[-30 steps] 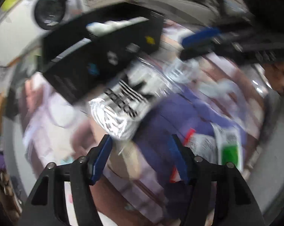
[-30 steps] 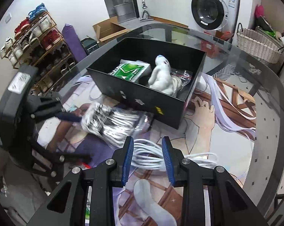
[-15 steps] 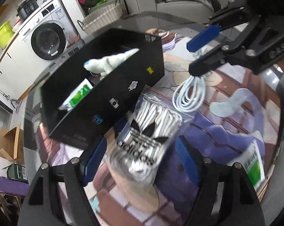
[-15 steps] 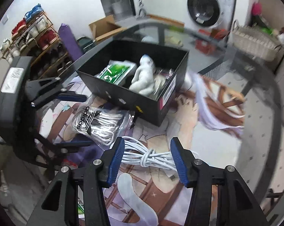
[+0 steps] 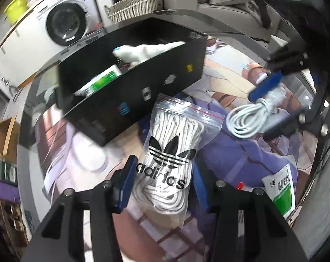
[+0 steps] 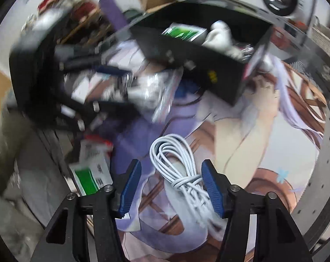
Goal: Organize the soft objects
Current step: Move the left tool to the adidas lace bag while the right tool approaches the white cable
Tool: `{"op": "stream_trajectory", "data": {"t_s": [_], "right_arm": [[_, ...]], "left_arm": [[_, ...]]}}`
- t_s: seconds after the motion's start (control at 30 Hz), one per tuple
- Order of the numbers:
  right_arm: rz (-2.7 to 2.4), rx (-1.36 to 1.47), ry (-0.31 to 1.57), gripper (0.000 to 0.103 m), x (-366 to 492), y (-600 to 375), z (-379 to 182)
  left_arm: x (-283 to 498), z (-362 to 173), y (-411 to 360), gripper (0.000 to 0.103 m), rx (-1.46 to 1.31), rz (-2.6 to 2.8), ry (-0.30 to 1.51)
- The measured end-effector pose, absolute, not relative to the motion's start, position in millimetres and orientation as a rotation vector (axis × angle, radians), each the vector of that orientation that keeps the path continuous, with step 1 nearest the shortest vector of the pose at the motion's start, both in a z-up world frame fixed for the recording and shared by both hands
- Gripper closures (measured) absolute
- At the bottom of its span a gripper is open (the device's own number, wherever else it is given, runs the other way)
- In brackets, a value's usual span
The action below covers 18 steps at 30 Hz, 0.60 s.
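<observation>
A clear zip bag of white laces with a black adidas logo (image 5: 169, 152) lies on the printed mat in front of the black box (image 5: 143, 87). My left gripper (image 5: 162, 185) is open, its blue pads on either side of the bag's near end. A coiled white cable (image 6: 182, 170) lies between the open pads of my right gripper (image 6: 171, 187); it also shows in the left wrist view (image 5: 250, 118). The box holds a white plush toy (image 5: 143, 51) and a green-white packet (image 5: 99, 83). The right wrist view is blurred on its left side.
A green-white packet (image 5: 283, 190) lies near the table's edge, also in the right wrist view (image 6: 88, 170). A washing machine (image 5: 62, 24), a wicker basket (image 5: 132, 6) and a cardboard box (image 5: 1, 135) stand beyond the round glass table (image 6: 324, 152).
Both grippers have moved down and forward: the left now straddles the adidas bag, the right now straddles the cable and has opened wider.
</observation>
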State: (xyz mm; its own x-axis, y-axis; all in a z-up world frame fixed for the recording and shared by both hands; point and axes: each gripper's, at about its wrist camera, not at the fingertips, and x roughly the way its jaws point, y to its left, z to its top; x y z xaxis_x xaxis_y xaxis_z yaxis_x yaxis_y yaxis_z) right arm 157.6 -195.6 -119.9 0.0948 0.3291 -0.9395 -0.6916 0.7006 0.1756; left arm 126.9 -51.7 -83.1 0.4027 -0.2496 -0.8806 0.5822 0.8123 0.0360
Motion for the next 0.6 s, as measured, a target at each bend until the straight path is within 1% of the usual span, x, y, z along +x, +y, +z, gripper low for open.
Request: {"op": "stream_trajectory", "data": {"t_s": [0.13, 0.23, 0.3, 0.33, 0.37, 0.47, 0.53, 0.6], "right_arm": [[0.807, -0.478, 1.257, 0.043, 144.2, -181.7, -126.8], [0.802, -0.475, 1.242, 0.043, 144.1, -179.2, -126.6], [0.79, -0.459, 1.221, 0.053, 144.4, -176.3, -126.2], [0.777, -0.452, 1.199, 0.058, 146.2, -172.5, -125.7], [0.771, -0.449, 1.176, 0.059, 148.5, -166.7, -125.2], [0.74, -0.42, 1.139, 0.059, 157.5, -158.6, -126.2], [0.738, -0.411, 1.154, 0.059, 160.8, -156.0, -120.4], [0.755, -0.392, 1.147, 0.055, 159.2, -162.7, -107.1]], "left_arm": [[124.2, -82.8, -42.6, 0.054, 0.343, -0.509, 1.055], [124.5, -82.3, -44.8, 0.051, 0.349, -0.489, 1.039], [122.9, -82.9, -48.8, 0.048, 0.343, -0.502, 1.042], [122.0, -84.3, -52.0, 0.042, 0.35, -0.504, 1.044], [123.7, -86.3, -51.1, 0.039, 0.36, -0.496, 1.044], [125.7, -90.1, -57.1, 0.039, 0.384, -0.478, 1.055], [125.3, -91.2, -59.8, 0.039, 0.389, -0.475, 1.053], [123.4, -91.3, -60.2, 0.039, 0.396, -0.472, 1.045]]}}
